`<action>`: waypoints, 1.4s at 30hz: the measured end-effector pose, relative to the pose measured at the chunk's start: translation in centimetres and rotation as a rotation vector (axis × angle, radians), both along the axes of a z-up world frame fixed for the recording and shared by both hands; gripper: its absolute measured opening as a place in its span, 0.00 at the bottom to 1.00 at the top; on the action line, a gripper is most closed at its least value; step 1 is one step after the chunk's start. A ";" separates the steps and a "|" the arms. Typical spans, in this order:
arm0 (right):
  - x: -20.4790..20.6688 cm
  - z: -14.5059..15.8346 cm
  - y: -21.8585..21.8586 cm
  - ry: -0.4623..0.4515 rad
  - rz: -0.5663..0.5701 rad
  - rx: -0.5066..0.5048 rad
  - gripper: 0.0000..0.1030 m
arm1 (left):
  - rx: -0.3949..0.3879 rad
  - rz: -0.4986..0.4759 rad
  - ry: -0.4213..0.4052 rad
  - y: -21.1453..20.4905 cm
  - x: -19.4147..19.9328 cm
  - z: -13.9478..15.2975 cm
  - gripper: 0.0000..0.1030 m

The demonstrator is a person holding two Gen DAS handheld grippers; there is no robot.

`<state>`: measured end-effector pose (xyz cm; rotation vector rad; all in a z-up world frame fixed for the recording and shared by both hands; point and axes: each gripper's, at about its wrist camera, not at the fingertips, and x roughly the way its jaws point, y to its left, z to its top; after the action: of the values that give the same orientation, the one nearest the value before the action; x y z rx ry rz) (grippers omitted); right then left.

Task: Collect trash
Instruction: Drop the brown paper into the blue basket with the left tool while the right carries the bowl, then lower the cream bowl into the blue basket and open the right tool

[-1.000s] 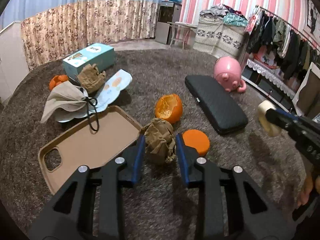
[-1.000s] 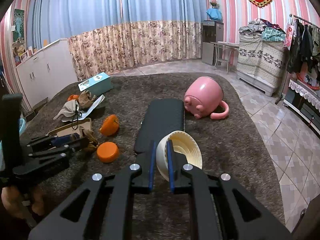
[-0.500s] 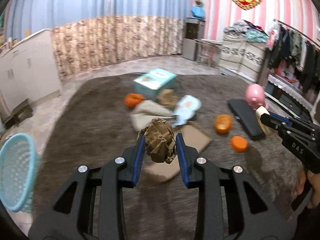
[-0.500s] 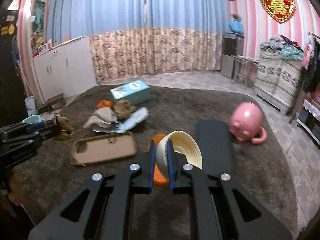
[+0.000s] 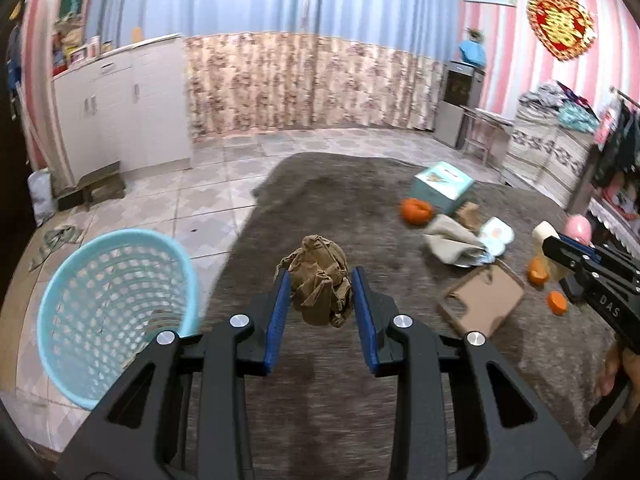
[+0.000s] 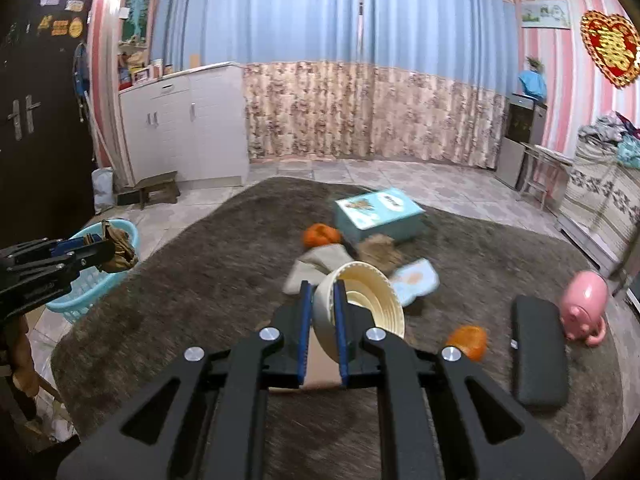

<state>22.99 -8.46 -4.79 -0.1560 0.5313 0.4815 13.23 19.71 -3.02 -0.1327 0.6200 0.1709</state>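
My left gripper (image 5: 319, 288) is shut on a crumpled brown paper ball (image 5: 318, 280), held in the air above the brown carpet (image 5: 328, 200). A light blue perforated basket (image 5: 116, 312) stands on the tiled floor to its lower left. My right gripper (image 6: 323, 300) is shut on the rim of a cream paper bowl (image 6: 360, 304). In the right wrist view the left gripper (image 6: 96, 254) and its paper ball (image 6: 118, 250) hang in front of the basket (image 6: 88, 280). The right gripper (image 5: 558, 242) with the bowl shows at the right edge of the left wrist view.
On the carpet lie orange peels (image 6: 320, 235), a teal box (image 6: 378, 216), another brown paper wad (image 6: 380, 252), grey cloth (image 5: 450, 238), a flat brown tray (image 5: 484, 300), a black pad (image 6: 538, 354) and a pink pig toy (image 6: 584, 308). White cabinets (image 5: 124, 108) stand at the left wall.
Both grippers have swung left across the carpet with their loads still held. The blue basket has come into the left wrist view and the litter has slid to the right.
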 end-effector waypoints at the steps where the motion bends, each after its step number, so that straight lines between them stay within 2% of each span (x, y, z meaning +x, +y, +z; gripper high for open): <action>1: 0.0 0.1 0.7 -0.001 0.009 -0.001 0.11 | 0.001 0.013 -0.001 0.7 -0.2 0.0 0.29; 21: 0.6 -0.7 13.3 0.017 0.172 0.002 0.11 | 0.007 0.174 0.001 11.9 -2.8 -1.4 0.29; 33: 1.1 -1.9 17.7 0.044 0.211 0.010 0.11 | -0.024 0.231 0.034 18.9 -1.5 -3.4 0.29; 37: 1.1 -2.5 18.6 0.055 0.220 0.004 0.11 | 0.013 0.236 0.053 20.4 -1.0 -3.8 0.30; 41: 1.2 -2.9 19.2 0.062 0.223 0.003 0.11 | -0.003 0.240 0.069 21.8 -1.5 -4.1 0.34; 42: 1.2 -3.0 19.4 0.065 0.224 0.006 0.11 | -0.004 0.245 0.067 22.0 -1.7 -4.0 0.40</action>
<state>24.18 10.91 -7.76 -0.1951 0.5792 0.7080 11.57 41.69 -7.07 -0.2073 0.6703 0.4128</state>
